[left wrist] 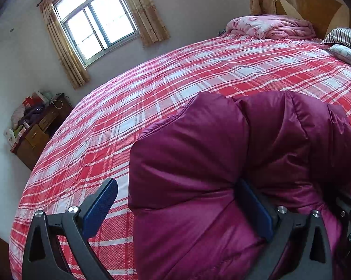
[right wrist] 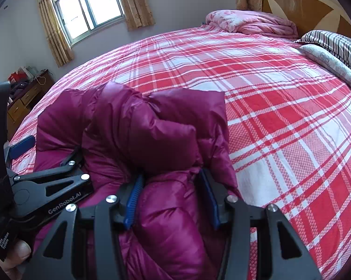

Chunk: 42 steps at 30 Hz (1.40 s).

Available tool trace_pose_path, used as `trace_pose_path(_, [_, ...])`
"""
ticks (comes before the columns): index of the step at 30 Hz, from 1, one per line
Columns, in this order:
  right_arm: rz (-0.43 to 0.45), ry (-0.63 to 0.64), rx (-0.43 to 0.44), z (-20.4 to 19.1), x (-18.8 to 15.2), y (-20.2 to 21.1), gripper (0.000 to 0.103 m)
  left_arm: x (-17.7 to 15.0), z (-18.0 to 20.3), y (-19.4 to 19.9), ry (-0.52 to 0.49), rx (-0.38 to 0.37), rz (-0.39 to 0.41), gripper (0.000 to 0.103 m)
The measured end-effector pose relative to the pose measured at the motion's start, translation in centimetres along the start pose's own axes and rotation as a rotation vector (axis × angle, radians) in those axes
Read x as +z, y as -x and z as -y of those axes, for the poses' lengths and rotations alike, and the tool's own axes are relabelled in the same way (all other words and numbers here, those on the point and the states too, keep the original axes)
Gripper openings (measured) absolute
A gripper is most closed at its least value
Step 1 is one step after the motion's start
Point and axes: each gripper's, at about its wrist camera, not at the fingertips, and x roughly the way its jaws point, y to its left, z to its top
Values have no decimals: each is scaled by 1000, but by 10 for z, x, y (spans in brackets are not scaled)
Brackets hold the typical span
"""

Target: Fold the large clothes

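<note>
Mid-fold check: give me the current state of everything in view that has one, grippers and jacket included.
Left gripper: open wide, one finger pressed into the jacket.
Right gripper: shut on a puffy fold of the jacket.
Purple down jacket: bunched up, partly folded, on the bed.
Plaid bedsheet: spread flat.
Pink quilt: folded by the headboard.
Curtains: drawn open.
Window: looks closed.

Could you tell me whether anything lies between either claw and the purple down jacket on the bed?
Nothing visible does. The right claw already has a fold of the purple down jacket between its fingers. The left claw stands wide open, one finger pressed into the jacket.
</note>
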Motion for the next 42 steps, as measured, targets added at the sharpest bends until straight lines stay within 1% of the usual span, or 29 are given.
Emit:
trace_pose_path(2, [-1,19,-1,-1,3,5,51,-1,-11,8,10,-43,1,102])
trace_pose_path(4, [29,15,8,4,2,20,59,-6,-32,27,59,-89,33,102])
trace_pose_path(6, [84,-23,26,16,0,41,76,-16,-56,49,113,-134,84,102])
trace_pose_path(7, [105,-36,25,23,-1,49,78,-21,-66,56,134,-156,97,102])
trace_pose_path(8, [117,-44,19,30,-1,56,80,-27,-77,61,154,-187,100,102])
trace_pose_path(10, [102,-61,22,43,-1,60,80,-39,-93,61,196,-240,80,102])
trace_pose_path(12, [52,-96,54,56,-1,54,82,-49,-101,52,238,-311,26,102])
trace_pose_path(13, [28,-111,85,60,-1,50,82,-53,-101,46,256,-339,2,102])
trace_pose_path(15, [1,-125,137,62,-3,45,82,-59,-98,38,287,-364,-22,102])
trace_pose_path(18, [-33,-131,216,58,-7,38,82,-62,-90,36,310,-391,-21,102])
trace_pose_path(22, [-70,-149,263,59,-11,24,82,-59,-80,34,295,-410,-13,102])
trace_pose_path(23, [-74,-164,285,60,-12,21,80,-59,-77,34,289,-416,-9,102])
trace_pose_path(24, [-84,-173,306,61,-13,19,71,-58,-74,34,285,-431,-4,102])
trace_pose_path(25, [-102,-179,332,59,-14,16,65,-56,-73,35,281,-450,0,99])
trace_pose_path(26, [-111,-172,354,56,-16,16,52,-56,-71,37,274,-480,7,79])
trace_pose_path(27, [-120,-160,361,52,-17,18,41,-55,-67,40,261,-515,7,69])
trace_pose_path(28, [-125,-148,365,48,-17,20,36,-53,-63,45,242,-507,13,61])
trace_pose_path(29, [-119,-135,360,43,-18,24,29,-52,-59,51,211,-482,22,51])
trace_pose_path(30, [-110,-121,351,38,-20,29,25,-51,-56,56,183,-460,21,46])
trace_pose_path(31, [-99,-108,342,33,-20,35,24,-49,-56,61,173,-439,15,38])
trace_pose_path(32, [-91,-97,340,28,-21,40,22,-48,-58,66,173,-434,5,34])
trace_pose_path(35, [-77,-71,345,11,-24,51,21,-48,-78,82,208,-430,-1,25])
trace_pose_path(39, [-68,-43,388,-13,-30,64,20,-57,-109,108,218,-372,29,23])
trace_pose_path(42, [-70,-14,432,-42,-34,69,20,-68,-133,128,214,-298,53,22])
